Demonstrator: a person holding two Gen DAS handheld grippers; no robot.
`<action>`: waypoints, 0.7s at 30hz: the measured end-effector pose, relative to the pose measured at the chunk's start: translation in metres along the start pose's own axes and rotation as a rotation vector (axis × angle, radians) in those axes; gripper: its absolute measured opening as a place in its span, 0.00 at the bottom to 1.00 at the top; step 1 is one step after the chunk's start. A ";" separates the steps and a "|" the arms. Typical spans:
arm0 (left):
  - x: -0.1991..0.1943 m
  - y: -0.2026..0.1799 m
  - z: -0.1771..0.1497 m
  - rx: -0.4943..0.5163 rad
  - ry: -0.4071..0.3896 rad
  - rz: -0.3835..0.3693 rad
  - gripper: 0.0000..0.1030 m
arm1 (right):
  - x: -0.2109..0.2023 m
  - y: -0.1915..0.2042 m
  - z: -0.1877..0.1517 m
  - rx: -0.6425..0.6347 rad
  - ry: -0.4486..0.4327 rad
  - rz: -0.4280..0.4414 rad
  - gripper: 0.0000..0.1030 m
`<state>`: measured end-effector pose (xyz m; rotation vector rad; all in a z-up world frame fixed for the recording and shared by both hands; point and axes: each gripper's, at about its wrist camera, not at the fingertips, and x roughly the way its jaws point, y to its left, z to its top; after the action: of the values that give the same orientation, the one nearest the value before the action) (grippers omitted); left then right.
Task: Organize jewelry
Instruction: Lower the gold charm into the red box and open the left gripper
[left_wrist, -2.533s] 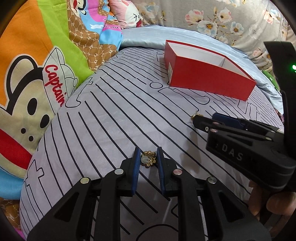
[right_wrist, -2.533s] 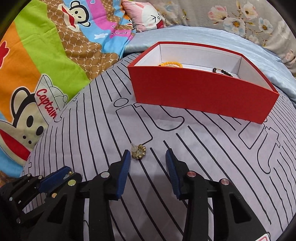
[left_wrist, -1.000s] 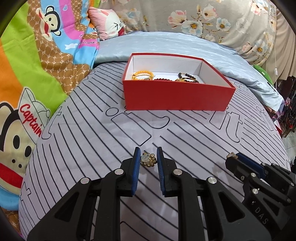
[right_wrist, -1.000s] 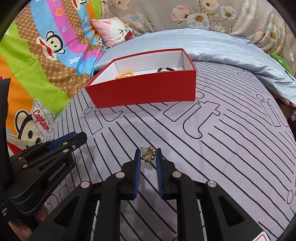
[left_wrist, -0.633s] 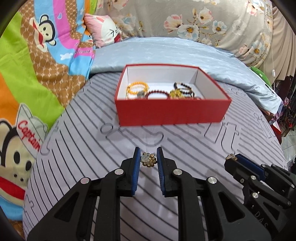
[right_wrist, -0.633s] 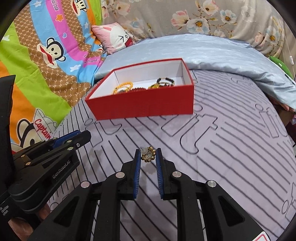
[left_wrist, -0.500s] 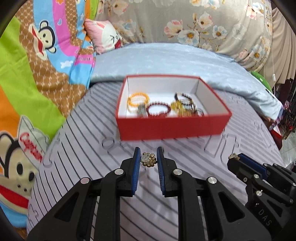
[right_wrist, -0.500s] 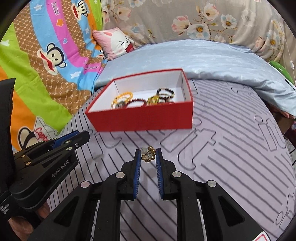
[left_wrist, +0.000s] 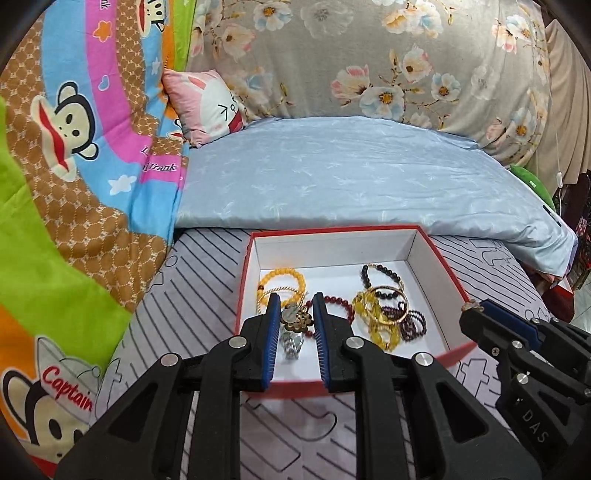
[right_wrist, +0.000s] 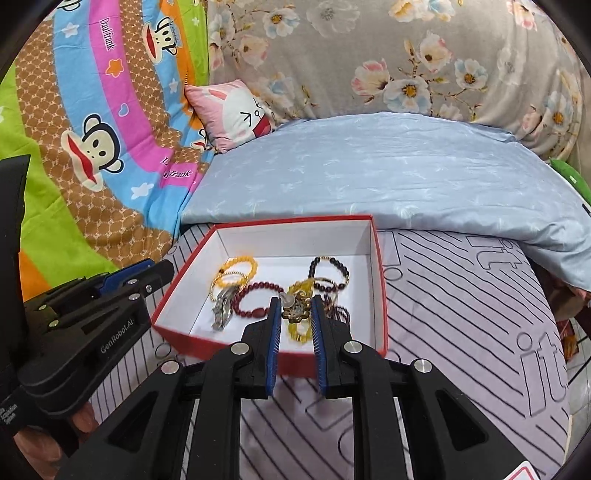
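Left wrist view. Left gripper (left_wrist: 295, 314): blue-padded jaws pinched on a small gold flower-shaped earring (left_wrist: 296, 319), held above the near left part of a red box (left_wrist: 448, 275). The box is open, white inside, and stands on a grey striped sheet (left_wrist: 207, 266). Contents: a yellow bead bracelet (left_wrist: 282, 277) at far left, a dark red bead bracelet (left_wrist: 341, 304) in the middle, a black bead bracelet (left_wrist: 382, 275) at far right, a tangle of gold and amber pieces (left_wrist: 380, 317) at near right, and a silvery item (left_wrist: 291, 341) at near left. The right gripper (left_wrist: 471, 306) enters from the right edge, just beside the box's near right corner, tips closed on a small gold piece. Beyond the box: a pale blue quilt (left_wrist: 351, 173), a pink pillow (left_wrist: 207, 103), a cartoon monkey blanket (left_wrist: 74, 147).

Right wrist view. The right gripper (right_wrist: 295, 310) is closed on a matching gold earring (right_wrist: 296, 309), held above the near right part of the red box (right_wrist: 380, 280). The left gripper (right_wrist: 162, 266) sits at the left, near the box's left wall; its grip cannot be made out here.
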<state>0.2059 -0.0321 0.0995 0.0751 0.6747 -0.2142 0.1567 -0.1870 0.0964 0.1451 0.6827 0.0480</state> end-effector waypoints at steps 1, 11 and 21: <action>0.004 -0.001 0.002 0.001 0.003 0.000 0.17 | 0.005 -0.001 0.003 0.002 0.001 0.002 0.15; 0.048 -0.010 0.018 0.013 0.019 0.016 0.17 | 0.046 -0.006 0.020 -0.006 0.019 -0.010 0.15; 0.070 -0.013 0.019 0.015 0.031 0.015 0.17 | 0.070 -0.010 0.024 -0.003 0.030 -0.020 0.15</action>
<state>0.2680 -0.0600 0.0701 0.0977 0.7032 -0.2043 0.2259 -0.1930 0.0695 0.1345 0.7140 0.0320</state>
